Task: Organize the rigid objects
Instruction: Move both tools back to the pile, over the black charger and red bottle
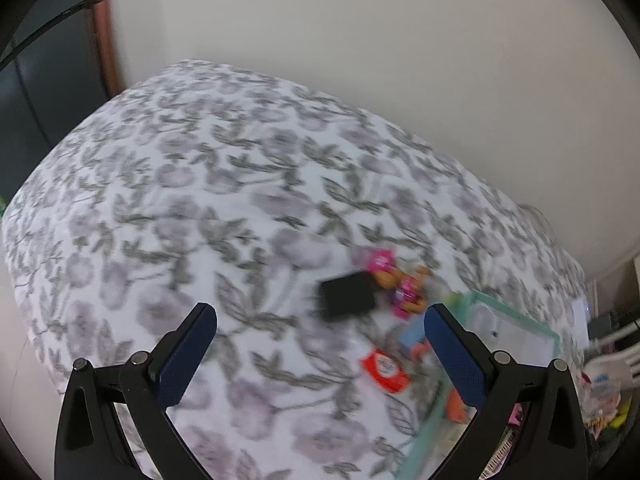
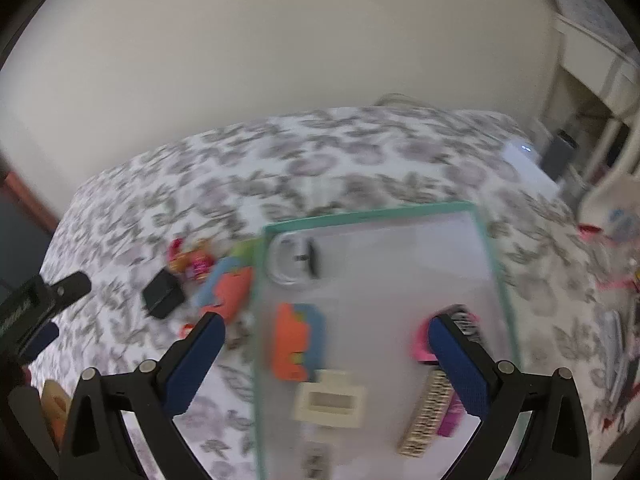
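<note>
My left gripper (image 1: 320, 311) hangs open and empty over the floral bedsheet (image 1: 200, 184). Just beyond its fingers lies a black box (image 1: 348, 296), with pink and orange toys (image 1: 404, 292) behind it and a red and white card (image 1: 386, 368) nearer. My right gripper (image 2: 326, 320) is open and empty above a clear bin with a teal rim (image 2: 372, 214). In the bin lie an orange and blue block toy (image 2: 294, 340), a cream rectangular piece (image 2: 330, 400), a pink brush (image 2: 460, 326), a beige comb (image 2: 424, 416) and a white round item (image 2: 288, 262). Both views are blurred.
Left of the bin lie the black box (image 2: 162, 294), an orange and blue toy (image 2: 230, 288) and small pink toys (image 2: 190, 262). A cream wall rises behind the bed. Clutter and white furniture (image 2: 600, 80) crowd the right side. Left gripper fingers (image 2: 72, 286) show at the left edge.
</note>
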Tool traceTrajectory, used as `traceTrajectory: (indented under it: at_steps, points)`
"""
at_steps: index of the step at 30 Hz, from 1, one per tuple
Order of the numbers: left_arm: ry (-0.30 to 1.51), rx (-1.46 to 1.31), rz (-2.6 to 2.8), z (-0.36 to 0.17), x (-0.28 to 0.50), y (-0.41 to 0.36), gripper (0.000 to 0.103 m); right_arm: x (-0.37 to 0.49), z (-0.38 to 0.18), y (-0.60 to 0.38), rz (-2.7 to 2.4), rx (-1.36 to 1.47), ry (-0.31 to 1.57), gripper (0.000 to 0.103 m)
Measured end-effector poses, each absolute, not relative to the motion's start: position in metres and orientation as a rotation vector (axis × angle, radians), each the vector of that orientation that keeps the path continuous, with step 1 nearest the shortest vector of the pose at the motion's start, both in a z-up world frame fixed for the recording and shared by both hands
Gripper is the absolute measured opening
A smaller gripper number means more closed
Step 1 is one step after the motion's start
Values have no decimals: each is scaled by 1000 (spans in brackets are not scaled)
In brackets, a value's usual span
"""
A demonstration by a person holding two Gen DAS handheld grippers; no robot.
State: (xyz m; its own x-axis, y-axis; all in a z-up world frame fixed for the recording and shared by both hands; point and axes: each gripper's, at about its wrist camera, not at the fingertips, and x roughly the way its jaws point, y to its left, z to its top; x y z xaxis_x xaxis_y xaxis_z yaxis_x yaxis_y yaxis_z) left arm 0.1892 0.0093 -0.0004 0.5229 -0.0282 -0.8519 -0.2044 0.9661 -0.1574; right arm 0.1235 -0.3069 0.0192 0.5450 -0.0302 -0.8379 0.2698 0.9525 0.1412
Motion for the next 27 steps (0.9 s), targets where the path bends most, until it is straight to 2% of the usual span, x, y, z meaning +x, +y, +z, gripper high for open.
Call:
traceTrajectory:
  at_steps: [7,17,27]
  points:
    - [1014,-311,212,-6,189,61,103,136,18,-257,-75,196,977,103]
    - [1128,-362,290,-36,193,96,103,154,-8,-215,40,156,1021,102]
    - [1219,-379,311,-62,198,103,103,166,-46,-207,67,157,1120,87]
